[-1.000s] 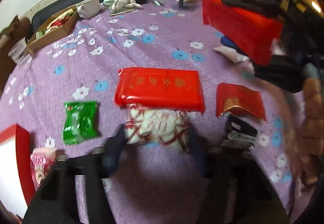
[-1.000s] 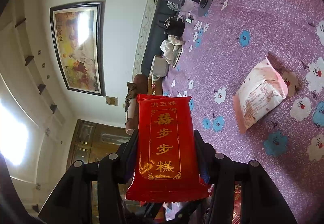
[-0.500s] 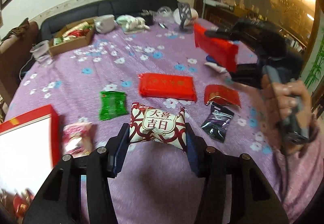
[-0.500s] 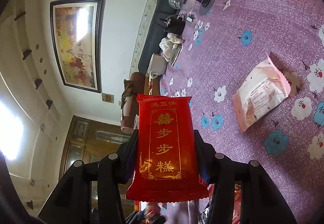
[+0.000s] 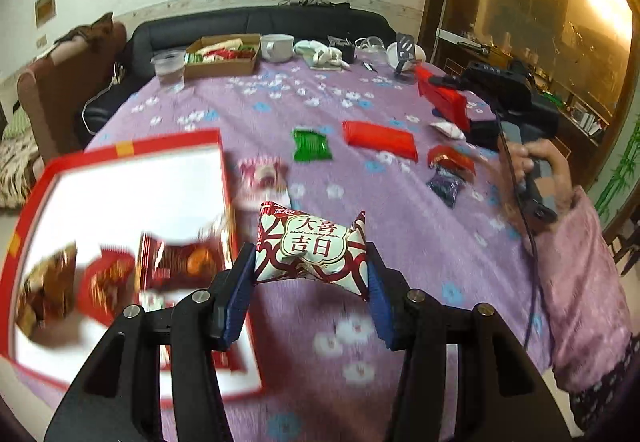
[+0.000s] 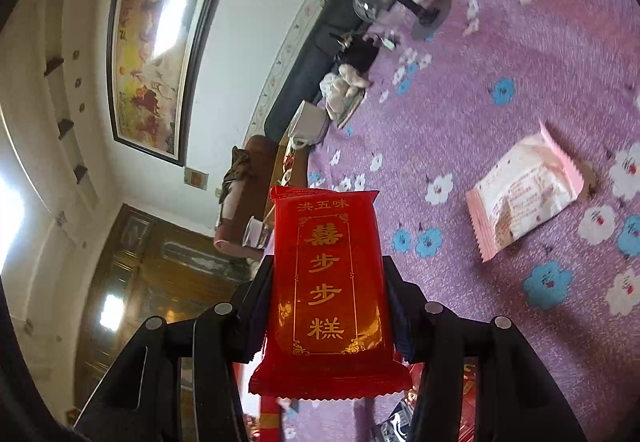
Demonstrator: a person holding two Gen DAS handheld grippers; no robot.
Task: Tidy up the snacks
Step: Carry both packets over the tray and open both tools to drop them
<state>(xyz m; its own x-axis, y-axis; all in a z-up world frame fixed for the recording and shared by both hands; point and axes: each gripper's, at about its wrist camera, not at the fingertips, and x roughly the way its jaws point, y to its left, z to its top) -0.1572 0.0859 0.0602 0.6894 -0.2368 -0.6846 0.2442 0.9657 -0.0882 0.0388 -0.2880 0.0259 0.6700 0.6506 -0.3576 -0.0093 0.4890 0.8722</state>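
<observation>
My left gripper is shut on a red-and-white patterned snack packet and holds it above the purple flowered tablecloth, just right of a red-rimmed white box that holds several snacks. My right gripper is shut on a long red packet with gold characters, held in the air and turned sideways; it also shows in the left wrist view at the right. Loose on the cloth lie a green packet, a red packet, a small red packet and a dark packet.
A pink-white packet lies on the cloth near the right gripper. At the table's far edge stand a cardboard box of snacks, a white mug, a plastic cup and a phone stand. A black sofa runs behind.
My left gripper lifted the patterned packet off the cloth and carried it left towards the red-rimmed box. The right gripper kept its red packet and shifted only slightly.
</observation>
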